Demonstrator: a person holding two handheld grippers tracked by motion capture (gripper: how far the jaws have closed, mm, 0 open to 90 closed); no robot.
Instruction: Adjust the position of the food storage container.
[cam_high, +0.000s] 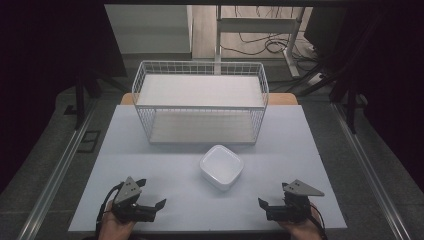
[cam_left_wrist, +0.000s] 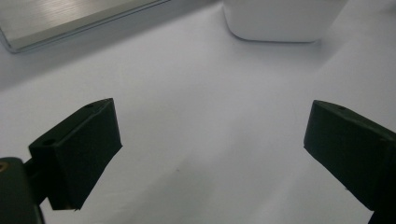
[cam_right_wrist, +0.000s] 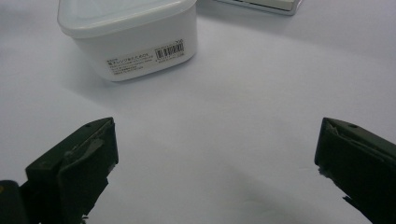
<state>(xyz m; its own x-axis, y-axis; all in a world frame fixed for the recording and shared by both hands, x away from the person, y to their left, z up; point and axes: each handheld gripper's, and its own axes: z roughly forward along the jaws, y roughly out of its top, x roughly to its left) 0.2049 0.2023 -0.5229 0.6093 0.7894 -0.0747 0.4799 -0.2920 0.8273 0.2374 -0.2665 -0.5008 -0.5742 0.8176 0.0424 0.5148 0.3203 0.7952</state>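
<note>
A white square container (cam_high: 221, 166) sits on the pale tabletop (cam_high: 150, 165), just in front of a white wire rack (cam_high: 200, 100) with two shelves. My left gripper (cam_high: 151, 193) rests near the front left edge, open, with nothing between its jaws. My right gripper (cam_high: 272, 194) is at the front right, also open and holding nothing. In the left gripper view, my left gripper (cam_left_wrist: 212, 144) points at bare table, with the container (cam_left_wrist: 280, 18) ahead to the right. In the right gripper view, my right gripper (cam_right_wrist: 217, 163) faces the container (cam_right_wrist: 130, 32), whose side carries a barcode label (cam_right_wrist: 144, 58).
The rack's lower shelf (cam_left_wrist: 56, 18) shows at the upper left of the left gripper view, and its corner (cam_right_wrist: 261, 4) at the top of the right gripper view. Beyond the table stand a white desk frame (cam_high: 260, 25) and loose floor cables (cam_high: 265, 45). Metal rails (cam_high: 60, 165) flank the table.
</note>
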